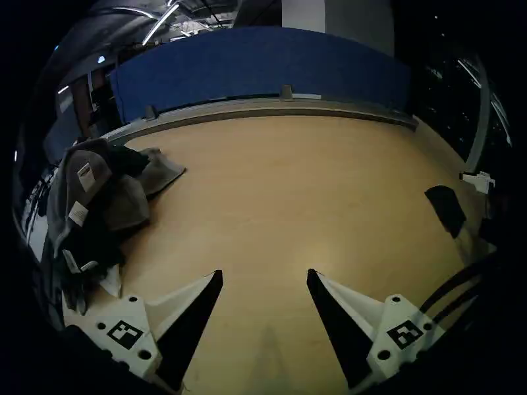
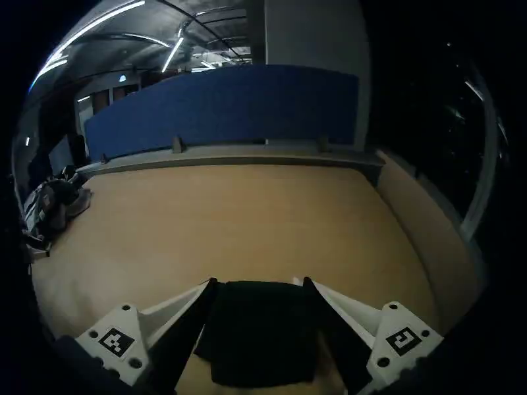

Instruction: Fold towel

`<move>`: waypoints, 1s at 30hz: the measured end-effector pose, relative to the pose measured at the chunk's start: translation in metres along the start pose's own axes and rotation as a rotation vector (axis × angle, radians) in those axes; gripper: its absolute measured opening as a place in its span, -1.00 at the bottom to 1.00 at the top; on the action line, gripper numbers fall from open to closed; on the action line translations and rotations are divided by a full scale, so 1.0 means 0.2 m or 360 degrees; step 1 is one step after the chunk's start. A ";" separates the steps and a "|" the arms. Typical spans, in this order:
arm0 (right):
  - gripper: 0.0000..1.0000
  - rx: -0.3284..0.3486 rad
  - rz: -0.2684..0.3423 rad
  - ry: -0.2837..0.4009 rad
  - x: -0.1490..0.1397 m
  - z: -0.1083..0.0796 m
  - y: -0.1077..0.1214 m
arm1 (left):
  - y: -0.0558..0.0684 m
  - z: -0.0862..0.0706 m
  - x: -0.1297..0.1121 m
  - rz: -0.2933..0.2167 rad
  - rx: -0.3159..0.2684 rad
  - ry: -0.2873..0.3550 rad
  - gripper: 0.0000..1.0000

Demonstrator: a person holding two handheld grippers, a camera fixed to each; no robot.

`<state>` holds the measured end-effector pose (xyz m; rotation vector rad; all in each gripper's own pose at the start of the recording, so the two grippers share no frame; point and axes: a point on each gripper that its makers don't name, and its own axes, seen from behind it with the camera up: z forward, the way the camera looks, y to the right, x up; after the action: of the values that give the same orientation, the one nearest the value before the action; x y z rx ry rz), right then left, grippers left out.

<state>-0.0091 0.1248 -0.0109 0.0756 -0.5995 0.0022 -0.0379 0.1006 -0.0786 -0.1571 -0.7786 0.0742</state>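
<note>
Right gripper (image 2: pixel 260 283) stands wide open astride a small black folded cloth towel (image 2: pixel 260 332) on the tan wooden table (image 2: pixel 250 210); left gripper (image 1: pixel 265 276) gapes empty. Folding looks finished; a grey towel heap (image 1: pixel 99 191) probably awaits.

Beyond your fingers (image 1: pixel 191 316) you have a pale wooden tabletop (image 1: pixel 283 191); a blue partition (image 1: pixel 263 66) walls its far edge, with ceiling strip lights (image 1: pixel 161 23) above, leftward.

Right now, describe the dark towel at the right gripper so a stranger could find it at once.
On the wooden table fronting the blue partition, look to the near side. The folded towel lies between the right gripper's open fingers: black and flat, unlike the grey heap of cloth far left.
</note>
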 end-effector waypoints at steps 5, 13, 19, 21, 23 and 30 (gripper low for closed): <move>1.00 0.0002 0.0003 0.0002 0.00 -0.01 -0.02 | 0.00 0.00 0.01 0.0002 -0.0001 0.0013 0.90; 1.00 0.0007 0.0017 0.0066 0.04 -0.05 -0.09 | -0.02 0.00 0.03 -0.0010 -0.0004 0.0051 0.90; 1.00 0.0017 0.0033 0.0216 0.16 -0.10 -0.18 | -0.02 0.00 0.08 -0.0041 -0.0013 0.0112 0.90; 1.00 0.0017 0.0035 0.0275 0.20 -0.12 -0.22 | -0.02 0.00 0.10 -0.0055 -0.0020 0.0150 0.90; 1.00 0.0007 0.0036 0.0338 0.24 -0.14 -0.26 | -0.03 -0.01 0.13 -0.0071 -0.0028 0.0199 0.90; 1.00 -0.0026 0.0067 0.0550 0.39 -0.24 -0.40 | -0.05 -0.06 0.31 -0.0099 -0.0015 0.0420 0.90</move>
<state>0.0842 0.0468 -0.0121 0.0449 -0.2553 0.0503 0.0144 0.0969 -0.0431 -0.1483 -0.5200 -0.0095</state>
